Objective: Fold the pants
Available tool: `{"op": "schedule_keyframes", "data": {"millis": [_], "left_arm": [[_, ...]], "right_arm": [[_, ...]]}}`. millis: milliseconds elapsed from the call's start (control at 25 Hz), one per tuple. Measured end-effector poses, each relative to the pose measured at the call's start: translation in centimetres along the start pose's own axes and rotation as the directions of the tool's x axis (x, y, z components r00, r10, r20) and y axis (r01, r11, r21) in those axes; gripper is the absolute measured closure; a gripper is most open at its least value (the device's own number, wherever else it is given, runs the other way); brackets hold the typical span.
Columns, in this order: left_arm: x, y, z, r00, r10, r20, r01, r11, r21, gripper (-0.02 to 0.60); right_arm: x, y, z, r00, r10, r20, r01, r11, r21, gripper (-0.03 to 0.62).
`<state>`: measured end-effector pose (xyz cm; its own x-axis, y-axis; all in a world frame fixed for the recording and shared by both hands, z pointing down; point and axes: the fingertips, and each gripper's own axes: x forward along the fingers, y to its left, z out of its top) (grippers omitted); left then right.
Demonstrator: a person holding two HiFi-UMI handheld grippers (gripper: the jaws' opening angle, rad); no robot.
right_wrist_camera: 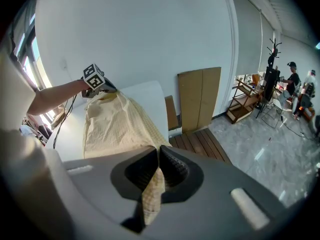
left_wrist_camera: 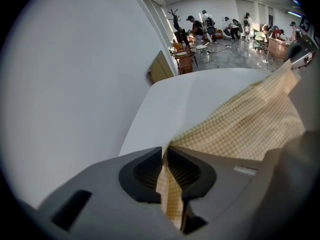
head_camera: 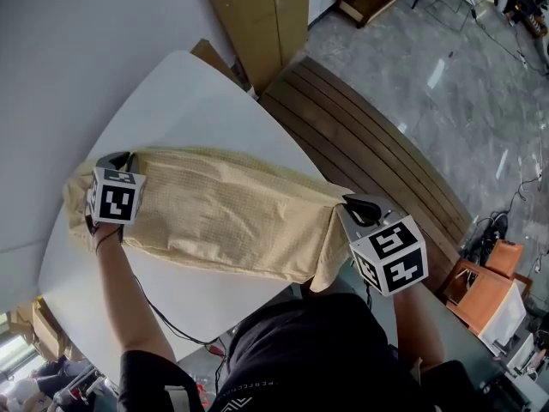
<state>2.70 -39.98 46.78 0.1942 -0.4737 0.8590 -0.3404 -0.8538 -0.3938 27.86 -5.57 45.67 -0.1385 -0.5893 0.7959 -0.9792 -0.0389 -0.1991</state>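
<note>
One white counter [head_camera: 197, 101] stands beside a plain white wall, with a slatted wooden platform [head_camera: 369, 157] next to it and grey polished floor [head_camera: 446, 67] beyond. Yellow checked pants [head_camera: 223, 221] stretch lengthwise across the counter. The left gripper [head_camera: 117, 161] is clenched on one end and the right gripper [head_camera: 358, 207] on the other at the counter's edge. Both slant downward, arms spread wide.
</note>
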Motion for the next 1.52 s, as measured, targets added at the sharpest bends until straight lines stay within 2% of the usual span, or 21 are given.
{"op": "schedule_keyframes", "data": {"millis": [160, 400, 840, 1200, 1360, 1400, 1480, 1520], "left_arm": [[0.0, -0.4, -0.1, 1.000, 0.005, 0.014, -0.005, 1.000, -0.014, 0.515], [-0.6, -0.6, -0.2, 0.999, 0.023, 0.032, -0.022, 0.999, -0.029, 0.511], [-2.6, -3.7, 0.7, 0.997, -0.032, 0.076, 0.034, 0.999, -0.031, 0.506], [-5.4, -10.3, 2.7, 0.983, -0.115, 0.140, 0.119, 0.993, -0.015, 0.525], [-7.9, -13.8, 3.0, 0.970, -0.136, 0.202, 0.144, 0.989, -0.026, 0.532], [-8.3, -14.7, 3.1, 0.964, -0.150, 0.220, 0.160, 0.987, -0.027, 0.535], [-8.8, -16.6, 3.1, 0.952, -0.184, 0.243, 0.194, 0.981, -0.015, 0.540], [-9.0, -17.4, 3.0, 0.947, -0.199, 0.250, 0.207, 0.978, -0.007, 0.543]], "right_arm": [[0.3, -0.4, -0.6, 1.000, -0.024, 0.004, 0.024, 1.000, -0.007, 0.571], [-0.3, -1.7, -0.7, 0.998, -0.061, 0.014, 0.061, 0.998, 0.006, 0.556], [-1.1, -2.2, -0.7, 0.999, -0.037, 0.039, 0.036, 0.999, 0.014, 0.542], [-2.9, -2.5, -1.1, 0.997, -0.021, 0.074, 0.021, 1.000, 0.003, 0.523], [-3.7, -2.3, -1.7, 0.997, -0.006, 0.078, 0.007, 1.000, -0.007, 0.525], [-3.8, -2.5, -1.7, 0.996, -0.010, 0.083, 0.010, 1.000, 0.005, 0.533], [-4.0, -3.3, -1.8, 0.996, -0.024, 0.091, 0.021, 0.999, 0.039, 0.593], [-4.3, -3.6, -1.8, 0.995, -0.031, 0.091, 0.026, 0.999, 0.047, 0.594]]}}
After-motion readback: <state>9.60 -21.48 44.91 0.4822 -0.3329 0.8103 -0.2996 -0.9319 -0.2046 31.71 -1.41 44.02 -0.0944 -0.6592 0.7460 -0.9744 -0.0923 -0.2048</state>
